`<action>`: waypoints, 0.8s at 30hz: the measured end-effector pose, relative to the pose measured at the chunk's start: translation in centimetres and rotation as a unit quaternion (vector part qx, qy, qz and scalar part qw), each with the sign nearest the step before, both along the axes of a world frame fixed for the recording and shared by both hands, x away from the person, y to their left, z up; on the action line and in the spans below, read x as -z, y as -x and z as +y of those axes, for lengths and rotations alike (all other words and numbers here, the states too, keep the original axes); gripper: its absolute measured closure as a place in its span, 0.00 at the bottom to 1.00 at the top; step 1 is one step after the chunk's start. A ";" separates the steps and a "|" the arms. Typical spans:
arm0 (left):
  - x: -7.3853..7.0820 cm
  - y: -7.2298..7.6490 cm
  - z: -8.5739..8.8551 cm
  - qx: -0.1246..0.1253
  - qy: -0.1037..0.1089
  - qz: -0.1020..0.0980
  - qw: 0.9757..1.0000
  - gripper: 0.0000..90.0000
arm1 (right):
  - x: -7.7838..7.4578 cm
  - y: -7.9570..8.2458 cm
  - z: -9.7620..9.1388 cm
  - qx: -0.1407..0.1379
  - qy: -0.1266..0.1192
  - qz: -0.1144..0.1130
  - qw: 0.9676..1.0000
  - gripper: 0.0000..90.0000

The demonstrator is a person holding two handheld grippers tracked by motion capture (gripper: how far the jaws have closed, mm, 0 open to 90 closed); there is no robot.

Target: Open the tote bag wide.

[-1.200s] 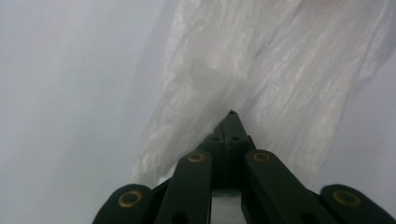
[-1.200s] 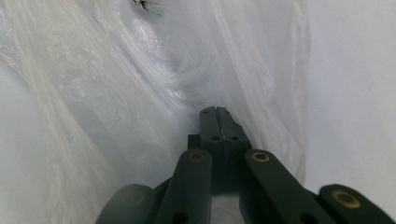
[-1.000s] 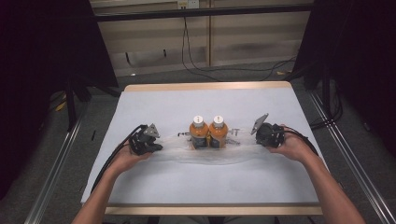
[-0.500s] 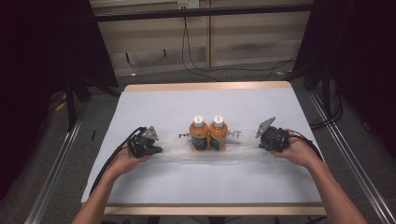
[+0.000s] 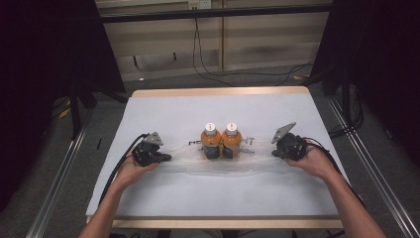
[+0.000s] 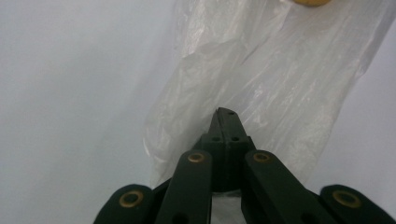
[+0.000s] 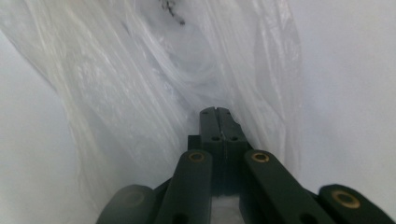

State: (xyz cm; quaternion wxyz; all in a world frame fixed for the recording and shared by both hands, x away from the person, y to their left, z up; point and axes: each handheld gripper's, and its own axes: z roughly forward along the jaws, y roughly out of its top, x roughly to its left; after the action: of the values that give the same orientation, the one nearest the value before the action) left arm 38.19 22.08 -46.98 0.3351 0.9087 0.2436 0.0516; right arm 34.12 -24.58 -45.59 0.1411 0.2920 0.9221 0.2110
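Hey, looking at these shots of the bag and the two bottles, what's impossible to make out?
- Bottle labels: the two orange bottles are too small in the high view to read.
- Printing on the plastic bag: partly covered by the bottles in the high view.
- Bag film at the left tool and right tool: jaws meet, so any pinched plastic is hidden between them.
- One bottle is cut off by the top edge in the left gripper view.

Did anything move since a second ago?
Hardly anything. The right gripper slid a little nearer the person. The left gripper stayed shut on the plastic bag, and the right stayed shut on it too. The two bottles kept standing side by side on the table.
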 end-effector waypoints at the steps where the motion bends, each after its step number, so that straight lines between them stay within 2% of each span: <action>1: -0.2 0.0 0.1 0.010 -0.003 -0.004 1.000 1.00 | -0.2 0.2 -0.1 0.004 -0.018 0.000 1.000 1.00; 3: -0.5 0.3 0.0 0.010 0.007 -0.007 1.000 1.00 | -0.5 0.7 -0.3 0.015 -0.053 -0.004 0.998 1.00; 4: -0.8 0.5 0.0 0.011 0.016 -0.013 1.000 1.00 | -0.6 0.8 -0.5 0.011 -0.073 -0.013 0.997 1.00; 6: -1.5 0.8 0.0 0.011 0.035 -0.018 0.999 1.00 | -0.8 1.4 -0.5 0.017 -0.097 -0.022 0.995 1.00; 9: -2.3 1.5 0.0 0.007 0.050 -0.034 0.998 1.00 | -0.9 2.0 -0.4 0.017 -0.119 -0.035 0.992 1.00; 10: -2.6 1.7 0.0 0.009 0.060 -0.036 0.997 1.00 | -0.9 2.0 -0.3 0.012 -0.133 -0.035 0.990 1.00; 13: -3.4 2.3 0.1 0.007 0.073 -0.050 0.996 1.00 | -1.4 1.9 -0.2 0.014 -0.138 -0.046 0.989 1.00; 14: -3.6 2.5 0.0 0.005 0.077 -0.053 0.996 1.00 | -1.5 1.8 -0.3 0.012 -0.155 -0.048 0.987 1.00; 16: -4.2 2.9 -0.2 0.004 0.066 -0.062 0.996 1.00 | -1.8 1.7 -0.4 0.012 -0.170 -0.046 0.984 1.00; 17: -4.3 3.0 -0.3 0.007 0.070 -0.062 0.996 1.00 | -1.9 1.7 -0.3 0.011 -0.177 -0.045 0.983 1.00; 21: -4.8 3.8 -1.1 0.021 0.111 -0.056 0.992 1.00 | -2.2 1.7 -0.2 0.006 -0.201 -0.047 0.978 1.00; 23: -4.7 3.9 -1.8 0.031 0.115 -0.056 0.991 1.00 | -2.5 1.6 -0.2 0.008 -0.221 -0.048 0.974 1.00; 24: -4.7 3.9 -2.2 0.037 0.118 -0.053 0.991 1.00 | -2.5 1.5 -0.2 0.008 -0.224 -0.046 0.973 1.00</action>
State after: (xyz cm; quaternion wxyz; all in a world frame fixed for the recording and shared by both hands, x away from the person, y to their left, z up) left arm 34.28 19.84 -42.31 0.4544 0.8669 0.1967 0.0579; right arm 32.62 -24.83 -43.05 0.1165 0.3138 0.8413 0.4244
